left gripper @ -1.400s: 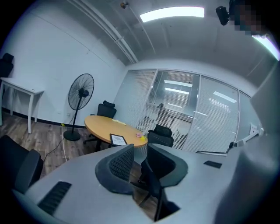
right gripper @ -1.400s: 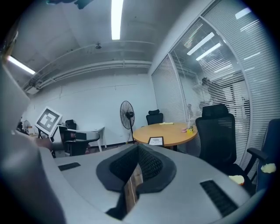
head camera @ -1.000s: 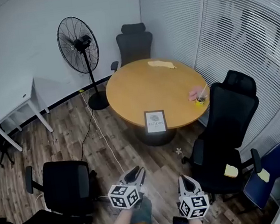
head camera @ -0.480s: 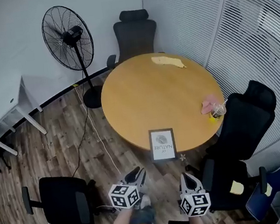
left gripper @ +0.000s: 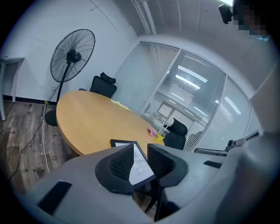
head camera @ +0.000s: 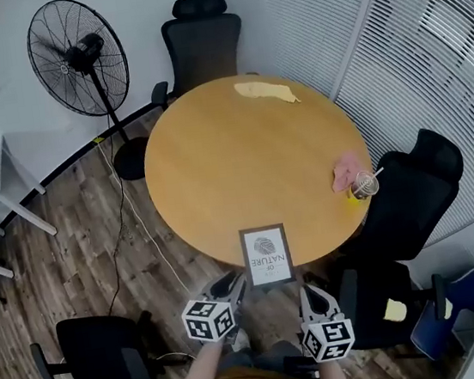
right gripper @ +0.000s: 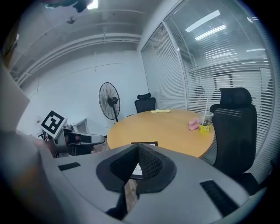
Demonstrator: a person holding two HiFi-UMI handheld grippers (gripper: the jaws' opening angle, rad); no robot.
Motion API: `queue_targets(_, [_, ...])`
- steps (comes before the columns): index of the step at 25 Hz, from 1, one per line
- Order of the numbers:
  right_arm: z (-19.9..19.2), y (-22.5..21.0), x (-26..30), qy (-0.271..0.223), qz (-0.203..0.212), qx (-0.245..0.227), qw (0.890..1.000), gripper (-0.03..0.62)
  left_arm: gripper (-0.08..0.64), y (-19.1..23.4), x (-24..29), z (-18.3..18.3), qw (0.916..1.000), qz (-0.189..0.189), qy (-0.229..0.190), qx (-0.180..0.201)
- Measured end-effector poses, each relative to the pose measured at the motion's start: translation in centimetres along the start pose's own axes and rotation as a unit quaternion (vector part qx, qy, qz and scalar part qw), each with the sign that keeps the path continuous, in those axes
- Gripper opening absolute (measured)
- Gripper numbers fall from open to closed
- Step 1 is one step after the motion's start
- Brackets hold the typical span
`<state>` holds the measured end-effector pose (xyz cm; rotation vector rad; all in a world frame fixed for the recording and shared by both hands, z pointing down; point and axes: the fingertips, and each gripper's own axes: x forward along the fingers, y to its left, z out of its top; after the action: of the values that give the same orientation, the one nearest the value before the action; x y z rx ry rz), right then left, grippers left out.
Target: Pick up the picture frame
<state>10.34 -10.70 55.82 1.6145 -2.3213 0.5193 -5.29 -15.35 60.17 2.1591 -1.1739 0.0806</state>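
Observation:
The picture frame (head camera: pixel 266 256), black-edged with a white print, lies flat at the near edge of the round wooden table (head camera: pixel 241 158). My left gripper (head camera: pixel 233 287) hangs just short of the table edge, left of the frame's near corner, open with nothing between its fingers. In the left gripper view the frame (left gripper: pixel 120 144) shows beyond and through the gap of that gripper (left gripper: pixel 140 151). My right gripper (head camera: pixel 313 291) is shut and empty, below and right of the frame. In the right gripper view the frame (right gripper: pixel 151 143) lies just past the closed tips of the gripper (right gripper: pixel 138 146).
A cup with a straw (head camera: pixel 363 185) and a pink item (head camera: pixel 343 172) sit at the table's right edge, a yellow cloth (head camera: pixel 266 92) at the far side. Black office chairs (head camera: pixel 200 37) (head camera: pixel 403 197) (head camera: pixel 107 357) ring the table. A standing fan (head camera: pixel 77 58) is at far left.
Both grippers and the head camera have come forward to the table. The frame, far ahead a second ago, now lies just beyond the fingertips. Jaws unchanged.

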Motion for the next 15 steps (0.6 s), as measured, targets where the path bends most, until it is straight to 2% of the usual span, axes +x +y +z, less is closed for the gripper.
queue_targets(15, [1.9,-1.6,3.5,-0.015,0.009,0.004,1.000,0.014,0.114,0.6,3.5,1.8,0.9999,-0.006,0.010,0.001])
